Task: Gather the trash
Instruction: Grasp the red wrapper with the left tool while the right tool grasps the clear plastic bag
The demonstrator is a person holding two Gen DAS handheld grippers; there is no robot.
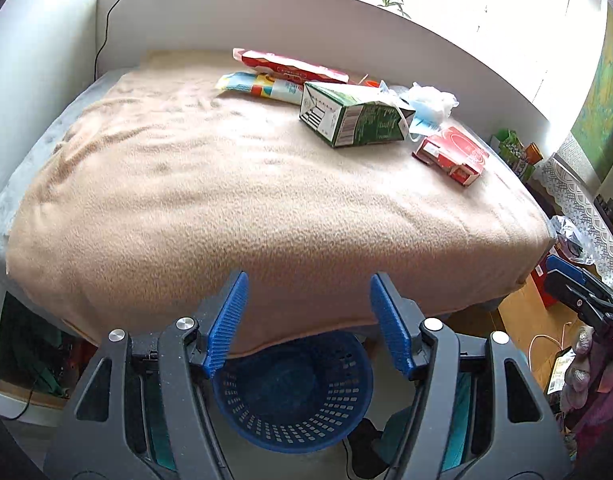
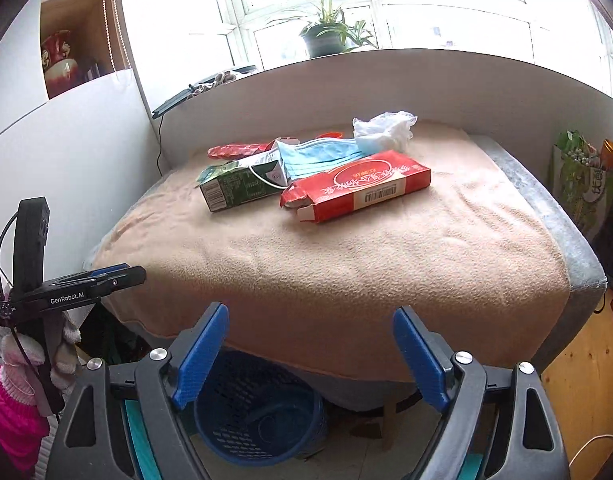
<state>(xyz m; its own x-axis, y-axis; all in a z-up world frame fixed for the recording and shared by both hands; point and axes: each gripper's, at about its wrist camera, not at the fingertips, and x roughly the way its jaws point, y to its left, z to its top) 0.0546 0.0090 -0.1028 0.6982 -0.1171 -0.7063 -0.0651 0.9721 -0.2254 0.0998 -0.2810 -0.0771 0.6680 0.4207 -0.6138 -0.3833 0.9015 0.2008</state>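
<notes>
Nearest, the left gripper and right gripper both hang with fingers spread apart and holding nothing, above a blue basket on the floor at the near edge of the blanket-covered table. Farther back on the blanket lies the trash: a red box, a green carton just beside it, a blue face mask, white crumpled plastic and red wrappers at the far side.

1. Two cartons: one green carton, one red box.
2. Two wrappers: red, and striped just nearer.
3. One blue mask.
4. One white bag, far right.
5. One basket, near.
6. One plant, far.
</notes>
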